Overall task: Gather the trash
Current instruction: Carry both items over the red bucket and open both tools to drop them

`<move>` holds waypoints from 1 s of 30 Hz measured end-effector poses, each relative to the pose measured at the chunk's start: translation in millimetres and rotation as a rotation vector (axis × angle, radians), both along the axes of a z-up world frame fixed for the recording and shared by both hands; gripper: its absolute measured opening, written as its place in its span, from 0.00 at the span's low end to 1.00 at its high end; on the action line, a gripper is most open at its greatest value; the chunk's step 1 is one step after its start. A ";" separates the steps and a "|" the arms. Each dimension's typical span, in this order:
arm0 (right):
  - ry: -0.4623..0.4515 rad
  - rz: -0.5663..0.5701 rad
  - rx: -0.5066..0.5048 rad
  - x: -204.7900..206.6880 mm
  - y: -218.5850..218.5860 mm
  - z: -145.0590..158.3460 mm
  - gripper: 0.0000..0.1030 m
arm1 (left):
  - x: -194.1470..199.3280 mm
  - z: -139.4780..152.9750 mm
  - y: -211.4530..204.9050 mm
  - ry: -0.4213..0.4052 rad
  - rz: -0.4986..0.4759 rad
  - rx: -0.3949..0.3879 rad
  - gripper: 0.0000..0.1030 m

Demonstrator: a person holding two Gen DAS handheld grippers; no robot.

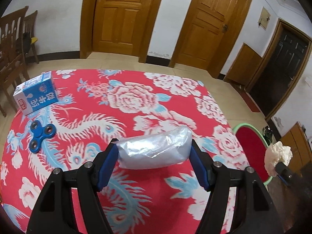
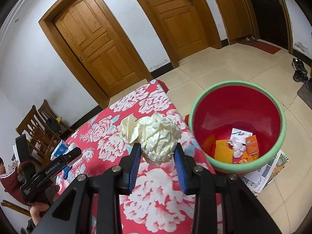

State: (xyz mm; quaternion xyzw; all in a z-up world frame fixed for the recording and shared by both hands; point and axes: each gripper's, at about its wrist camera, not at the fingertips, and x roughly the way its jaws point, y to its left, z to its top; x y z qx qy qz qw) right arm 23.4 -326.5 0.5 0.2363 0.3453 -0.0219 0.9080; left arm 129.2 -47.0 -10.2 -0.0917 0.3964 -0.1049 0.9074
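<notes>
My left gripper [image 1: 155,146] is shut on a crumpled clear plastic bag [image 1: 154,150], held above the red flowered tablecloth [image 1: 117,101]. My right gripper [image 2: 157,147] is shut on a ball of crumpled cream paper [image 2: 156,138], over the table's right edge beside the red bin with a green rim [image 2: 237,83]. The bin holds a white card, orange packets and a white wad. In the left wrist view the paper ball [image 1: 277,156] and the bin [image 1: 251,142] show at the right. The left gripper's body [image 2: 52,170] shows at the left of the right wrist view.
A blue and white milk carton [image 1: 36,94] and a blue fidget spinner [image 1: 41,137] lie at the table's left. Wooden chairs [image 1: 11,44] stand beyond it. Newspaper [image 2: 269,171] lies on the tiled floor under the bin. Shoes [image 2: 299,71] sit by the dark doorway.
</notes>
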 end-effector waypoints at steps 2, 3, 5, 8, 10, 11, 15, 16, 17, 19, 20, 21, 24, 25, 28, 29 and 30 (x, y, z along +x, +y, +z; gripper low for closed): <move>-0.005 -0.008 0.007 -4.0 -6.3 -0.7 0.36 | -2.8 2.4 -6.7 -0.002 -0.012 -0.007 0.69; -0.006 -0.011 0.010 -5.6 -8.2 -1.0 0.36 | -3.9 3.5 -9.2 -0.002 -0.017 -0.012 0.69; -0.007 -0.016 0.015 -8.7 -13.5 -2.3 0.36 | -4.8 6.0 -16.0 0.005 -0.040 -0.030 0.69; -0.008 -0.021 0.026 -12.2 -21.2 -5.4 0.36 | -3.9 7.3 -26.5 0.023 -0.075 -0.052 0.69; -0.008 -0.027 0.040 -13.7 -26.5 -7.9 0.36 | -4.4 8.9 -34.4 0.024 -0.091 -0.053 0.69; -0.010 -0.029 0.051 -14.5 -29.9 -9.3 0.36 | -4.8 9.9 -39.1 0.023 -0.099 -0.049 0.68; -0.018 -0.035 0.064 -17.8 -37.8 -10.4 0.36 | -5.6 12.4 -55.9 0.022 -0.132 -0.047 0.69; -0.021 -0.039 0.068 -18.8 -40.8 -10.8 0.36 | -6.0 12.7 -58.2 0.024 -0.137 -0.049 0.69; -0.023 -0.043 0.070 -19.4 -43.6 -11.4 0.36 | -5.7 12.5 -61.5 0.027 -0.144 -0.052 0.69; -0.025 -0.050 0.076 -20.5 -47.5 -11.8 0.36 | -4.7 11.6 -68.8 0.033 -0.157 -0.055 0.69; -0.025 -0.054 0.080 -21.0 -50.4 -12.6 0.36 | -4.2 11.1 -72.8 0.037 -0.164 -0.055 0.68; -0.024 -0.057 0.083 -21.5 -52.8 -13.2 0.36 | -3.8 10.8 -76.2 0.039 -0.170 -0.053 0.69; -0.018 -0.077 0.091 -22.4 -62.1 -16.7 0.36 | -2.8 10.7 -87.6 0.038 -0.192 -0.041 0.68; -0.016 -0.082 0.091 -22.5 -64.3 -17.4 0.36 | -2.5 10.7 -92.2 0.037 -0.201 -0.035 0.68; -0.007 -0.107 0.095 -22.9 -73.5 -21.7 0.36 | -0.3 9.4 -101.7 0.036 -0.223 -0.030 0.68; -0.004 -0.113 0.094 -23.1 -75.6 -23.1 0.36 | 0.1 9.0 -105.3 0.037 -0.230 -0.028 0.68; 0.001 -0.121 0.094 -23.1 -78.5 -24.9 0.36 | 0.7 8.1 -109.2 0.038 -0.239 -0.027 0.68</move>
